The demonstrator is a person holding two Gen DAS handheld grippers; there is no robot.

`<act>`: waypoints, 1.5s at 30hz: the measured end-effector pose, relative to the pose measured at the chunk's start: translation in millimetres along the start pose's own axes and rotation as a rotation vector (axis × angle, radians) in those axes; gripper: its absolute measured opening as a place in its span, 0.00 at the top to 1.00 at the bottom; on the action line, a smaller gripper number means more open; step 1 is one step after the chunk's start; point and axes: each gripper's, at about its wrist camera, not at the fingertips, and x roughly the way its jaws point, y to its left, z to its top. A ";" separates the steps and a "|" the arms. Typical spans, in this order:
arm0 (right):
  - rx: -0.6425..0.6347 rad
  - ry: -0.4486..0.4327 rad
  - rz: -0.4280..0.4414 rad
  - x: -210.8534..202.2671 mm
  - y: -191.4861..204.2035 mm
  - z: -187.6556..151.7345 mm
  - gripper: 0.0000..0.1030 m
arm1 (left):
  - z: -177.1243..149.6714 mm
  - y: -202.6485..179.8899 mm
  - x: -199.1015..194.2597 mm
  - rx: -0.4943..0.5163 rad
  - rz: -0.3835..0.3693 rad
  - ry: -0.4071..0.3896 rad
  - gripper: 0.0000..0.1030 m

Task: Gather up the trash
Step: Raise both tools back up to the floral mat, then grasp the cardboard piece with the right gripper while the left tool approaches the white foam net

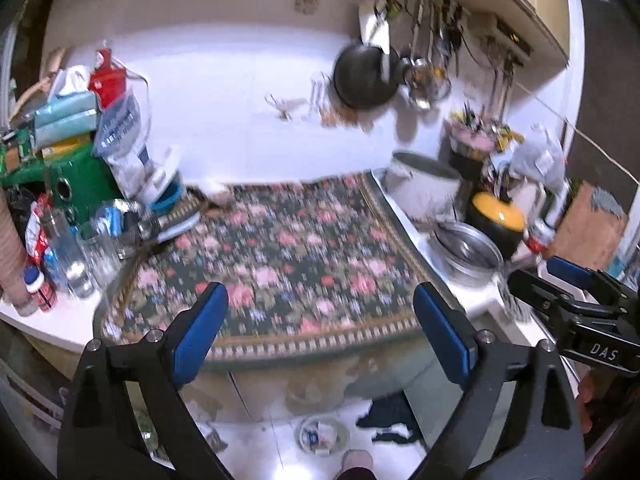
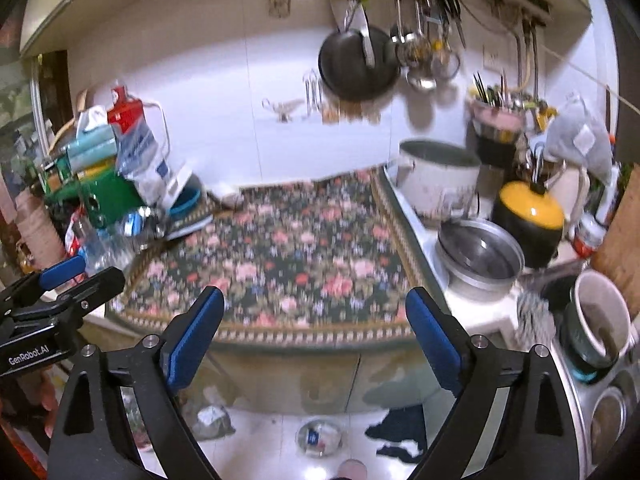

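Observation:
Both grippers hover side by side above the front edge of a counter covered by a floral cloth (image 1: 288, 248), also in the right wrist view (image 2: 288, 256). My left gripper (image 1: 320, 332) is open and empty; it also shows at the left of the right wrist view (image 2: 80, 276). My right gripper (image 2: 316, 328) is open and empty; it shows at the right of the left wrist view (image 1: 556, 276). On the floor below lie a crumpled clear wrapper (image 2: 320, 438), also in the left view (image 1: 322, 436), a grey crumpled bag (image 2: 212, 420) and a dark cloth (image 2: 400, 432).
Bottles, bags and a green box (image 1: 72, 184) crowd the counter's left end. A white pot (image 2: 436, 176), a steel bowl (image 2: 480, 256), a yellow-lidded pot (image 2: 528, 220) and a cup (image 2: 600, 316) stand at the right. A pan (image 2: 356, 64) and utensils hang on the wall.

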 end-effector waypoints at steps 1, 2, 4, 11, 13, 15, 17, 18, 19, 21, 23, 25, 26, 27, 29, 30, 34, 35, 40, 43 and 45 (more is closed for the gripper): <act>-0.004 -0.014 0.004 0.5 0.9 3.2 0.07 | 6.6 1.6 4.9 -0.001 0.014 -0.012 0.09; -0.008 -0.029 0.010 4.1 0.5 7.3 0.06 | 11.7 2.4 9.1 -0.004 0.027 -0.022 0.09; -0.019 -0.057 0.026 14.1 -2.1 16.6 0.05 | 20.4 4.3 18.1 -0.013 0.048 -0.036 0.09; -0.063 -0.046 0.117 71.4 -25.1 63.3 0.05 | 68.9 12.0 74.3 -0.068 0.147 -0.046 0.09; -0.093 -0.029 0.148 91.3 -32.9 79.1 0.05 | 82.9 14.6 92.6 -0.095 0.194 -0.043 0.09; -0.127 -0.013 0.175 112.8 -40.7 93.1 0.05 | 92.2 19.3 108.1 -0.126 0.234 -0.045 0.09; -0.153 -0.002 0.201 131.3 -45.8 100.6 0.05 | 99.2 26.8 123.6 -0.157 0.276 -0.049 0.09; -0.163 0.001 0.209 139.5 -47.0 103.0 0.05 | 101.5 29.9 129.9 -0.166 0.290 -0.048 0.08; -0.173 0.008 0.215 150.2 -47.8 106.7 0.05 | 104.9 34.4 139.8 -0.176 0.313 -0.041 0.09; -0.183 0.030 0.231 170.8 -46.7 112.9 0.05 | 110.4 44.0 158.5 -0.185 0.346 -0.010 0.09; -0.178 0.048 0.257 187.7 -44.6 117.5 0.05 | 115.0 57.7 178.5 -0.202 0.378 0.023 0.09; -0.168 0.072 0.293 208.7 -42.0 123.1 0.05 | 117.4 70.6 195.4 -0.219 0.385 0.046 0.09; -0.163 0.085 0.307 218.1 -38.8 124.8 0.05 | 118.6 80.9 207.4 -0.228 0.389 0.062 0.09; -0.155 0.101 0.320 230.2 -32.6 127.2 0.05 | 118.8 88.0 215.5 -0.231 0.394 0.073 0.09; -0.141 0.126 0.338 251.7 -23.9 131.9 0.05 | 120.4 103.4 233.8 -0.236 0.396 0.094 0.09; -0.131 0.143 0.347 264.0 -16.3 134.1 0.05 | 121.6 112.1 242.8 -0.238 0.391 0.104 0.09; -0.092 0.193 0.365 311.4 13.3 141.3 0.05 | 129.1 152.7 280.9 -0.219 0.340 0.128 0.09; -0.082 0.208 0.361 324.4 22.0 142.2 0.05 | 131.4 163.3 289.7 -0.211 0.326 0.133 0.09; -0.004 0.311 0.372 407.1 75.9 146.7 0.05 | 138.5 220.0 331.7 -0.209 0.288 0.173 0.09; 0.059 0.373 0.397 455.3 107.5 147.0 0.08 | 137.0 248.5 351.6 -0.220 0.261 0.192 0.09; 0.098 0.407 0.411 484.6 124.5 147.1 0.09 | 134.5 267.1 366.2 -0.231 0.242 0.212 0.11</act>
